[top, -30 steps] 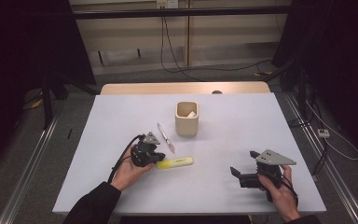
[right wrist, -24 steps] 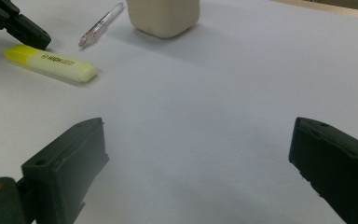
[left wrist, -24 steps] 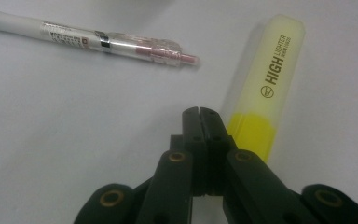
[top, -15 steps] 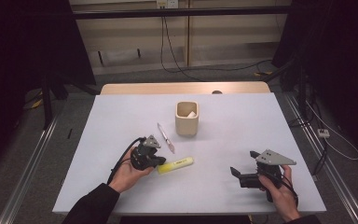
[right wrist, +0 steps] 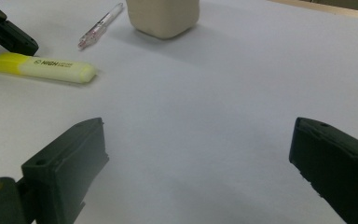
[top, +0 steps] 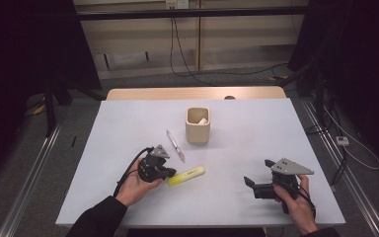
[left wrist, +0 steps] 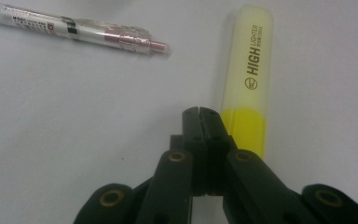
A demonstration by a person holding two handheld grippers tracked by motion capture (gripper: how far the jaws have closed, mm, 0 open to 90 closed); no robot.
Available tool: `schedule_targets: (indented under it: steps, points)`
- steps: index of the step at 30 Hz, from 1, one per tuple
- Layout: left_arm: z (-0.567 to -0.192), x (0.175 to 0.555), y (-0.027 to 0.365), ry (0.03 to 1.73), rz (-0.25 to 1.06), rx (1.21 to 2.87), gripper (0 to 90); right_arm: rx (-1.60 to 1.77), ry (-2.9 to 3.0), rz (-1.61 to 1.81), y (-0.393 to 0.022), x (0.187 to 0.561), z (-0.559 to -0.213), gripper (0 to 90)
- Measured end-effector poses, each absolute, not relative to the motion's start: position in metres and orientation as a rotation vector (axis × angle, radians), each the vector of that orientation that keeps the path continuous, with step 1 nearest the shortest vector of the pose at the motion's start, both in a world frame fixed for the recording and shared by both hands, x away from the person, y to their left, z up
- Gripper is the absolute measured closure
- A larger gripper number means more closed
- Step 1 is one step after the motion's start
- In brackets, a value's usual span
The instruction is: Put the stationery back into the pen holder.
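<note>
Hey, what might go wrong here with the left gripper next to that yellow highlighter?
1. The left gripper is shut, its tips beside the yellow plastic highlighter, not around it; moving on could shove it away.
2. The slim clear pen with pink tip lies nearby and might get knocked and roll across the white table.

White table (top: 276,133): highlighter (top: 186,176), pen (top: 175,145), cup (top: 198,125).
</note>
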State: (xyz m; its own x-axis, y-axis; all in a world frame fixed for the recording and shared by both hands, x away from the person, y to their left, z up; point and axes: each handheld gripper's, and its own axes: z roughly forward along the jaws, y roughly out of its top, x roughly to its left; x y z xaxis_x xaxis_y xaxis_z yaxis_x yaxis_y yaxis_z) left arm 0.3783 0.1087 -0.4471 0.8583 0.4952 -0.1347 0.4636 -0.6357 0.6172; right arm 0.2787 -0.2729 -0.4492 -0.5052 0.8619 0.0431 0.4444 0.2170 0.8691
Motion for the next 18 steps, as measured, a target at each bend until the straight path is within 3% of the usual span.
schedule_targets:
  steps: [6, 13, 15, 18]
  points:
    - [-0.448, 0.38, 0.111, 0.703, 0.041, 2.349, 90.0, 1.199, 2.046, 1.223, -0.273, 0.279, -0.449, 3.8]
    - [-0.445, 0.384, 0.116, 0.748, 0.096, 2.322, 79.6, 1.199, 2.049, 1.223, -0.273, 0.279, -0.449, 3.8]
    - [-0.443, 0.386, 0.119, 0.763, 0.115, 2.3, 72.8, 1.198, 2.048, 1.224, -0.272, 0.279, -0.449, 3.8]
    - [-0.44, 0.388, 0.123, 0.81, 0.161, 2.269, 49.7, 1.199, 2.046, 1.224, -0.273, 0.279, -0.449, 3.8]
